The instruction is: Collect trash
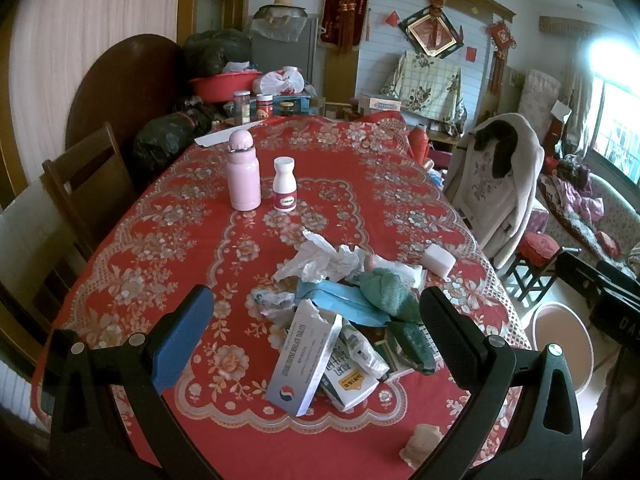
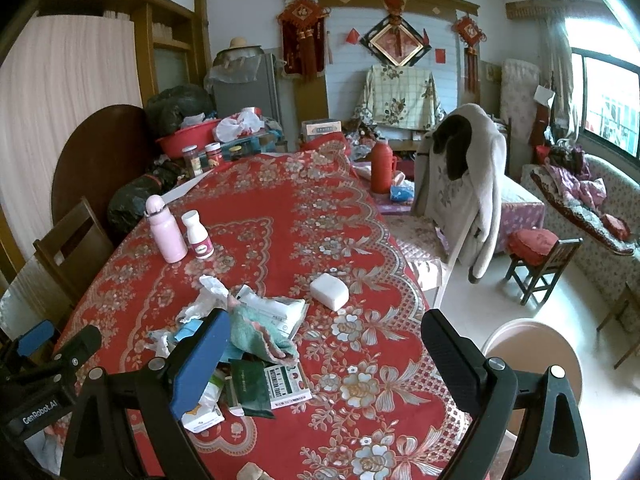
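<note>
Trash (image 1: 340, 312) lies in one heap on the counter (image 1: 160, 248), at about 6 o'clock of its top, near the edge closest to the cameras. Nothing seems collected yet: I judge the task is at its very start, and the whole heap is left to move.

From large to small, the heap has a white pill box (image 1: 304, 364) leaning at the front, a blue mask (image 1: 340, 300), a green cloth (image 1: 386, 292), crumpled tissue (image 1: 320, 258), and some small cartons and wrappers which I cannot tell apart well. A white block (image 1: 439, 260) lies apart at 3 o'clock of the heap, and a small crumpled lump (image 1: 422, 442) at 5 o'clock, near the edge.

A round bin (image 2: 532, 360) stands on the floor at 3 o'clock of the counter, just beside its edge; probably the trash should go there.

Left tongs (image 1: 316, 340) hang above the heap, wide apart and holding nothing. Right tongs (image 2: 324, 360) are also wide and empty, over the right side of the heap.

The counter carries a red cloth with flower pattern. A pink flask (image 1: 243, 172) and a white bottle (image 1: 285, 186) stand upright at 11 o'clock, just beside each other. Around it are chairs, one with a grey coat (image 2: 468, 184), and a window at 2 o'clock.
</note>
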`<act>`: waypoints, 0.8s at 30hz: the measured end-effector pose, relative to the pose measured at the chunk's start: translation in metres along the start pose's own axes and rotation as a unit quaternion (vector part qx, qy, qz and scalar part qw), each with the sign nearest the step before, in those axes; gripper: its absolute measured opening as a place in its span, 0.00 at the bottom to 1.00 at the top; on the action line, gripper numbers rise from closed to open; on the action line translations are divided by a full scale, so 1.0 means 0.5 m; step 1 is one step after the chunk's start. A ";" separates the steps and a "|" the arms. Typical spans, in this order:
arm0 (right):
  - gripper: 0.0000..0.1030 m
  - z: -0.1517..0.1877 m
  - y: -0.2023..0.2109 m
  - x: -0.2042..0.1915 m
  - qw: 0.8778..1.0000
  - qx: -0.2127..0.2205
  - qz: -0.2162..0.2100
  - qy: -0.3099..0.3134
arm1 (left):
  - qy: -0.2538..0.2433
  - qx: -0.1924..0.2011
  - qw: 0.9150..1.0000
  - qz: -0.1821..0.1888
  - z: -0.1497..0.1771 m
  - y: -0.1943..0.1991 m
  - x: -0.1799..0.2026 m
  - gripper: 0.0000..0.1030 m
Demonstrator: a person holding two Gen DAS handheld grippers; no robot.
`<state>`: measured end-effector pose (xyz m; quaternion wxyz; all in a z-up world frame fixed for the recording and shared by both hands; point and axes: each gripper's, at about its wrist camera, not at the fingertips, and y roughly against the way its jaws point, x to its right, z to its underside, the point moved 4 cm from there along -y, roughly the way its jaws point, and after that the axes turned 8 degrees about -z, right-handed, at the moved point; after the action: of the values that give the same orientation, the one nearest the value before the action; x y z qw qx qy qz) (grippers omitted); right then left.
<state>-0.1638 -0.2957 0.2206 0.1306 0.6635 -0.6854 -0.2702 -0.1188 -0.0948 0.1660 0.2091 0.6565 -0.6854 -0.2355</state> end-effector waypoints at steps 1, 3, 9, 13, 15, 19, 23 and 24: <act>0.92 0.001 -0.002 0.001 1.000 -0.001 0.000 -0.001 | 0.000 0.000 1.000 0.000 0.000 0.000 0.000 0.99; 0.92 0.001 -0.002 0.000 1.000 -0.001 -0.001 -0.001 | 0.001 0.000 1.000 0.000 0.000 0.000 -0.001 0.99; 0.92 0.006 0.000 0.004 1.000 -0.004 -0.001 -0.002 | 0.001 -0.002 1.000 0.000 -0.001 0.000 0.002 0.99; 0.92 0.004 -0.001 0.004 1.000 -0.004 -0.001 -0.002 | 0.001 -0.001 1.000 0.000 -0.002 -0.001 0.004 0.99; 0.92 0.005 -0.001 0.004 1.000 -0.005 -0.001 -0.001 | 0.001 -0.002 1.000 0.000 -0.002 -0.001 0.003 0.99; 0.92 0.003 -0.002 0.004 1.000 -0.006 0.000 0.000 | 0.000 -0.002 1.000 0.000 -0.002 -0.001 0.003 0.99; 0.92 0.002 -0.003 0.001 1.000 -0.008 0.000 -0.001 | 0.001 -0.003 1.000 0.001 -0.003 -0.001 0.001 0.99; 0.92 0.005 -0.003 0.004 1.000 -0.009 0.000 -0.002 | 0.000 -0.004 1.000 0.001 -0.003 -0.001 0.003 0.99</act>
<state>-0.1642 -0.2972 0.2173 0.1350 0.6621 -0.6829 -0.2777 -0.1175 -0.0962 0.1670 0.2122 0.6551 -0.6850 -0.2378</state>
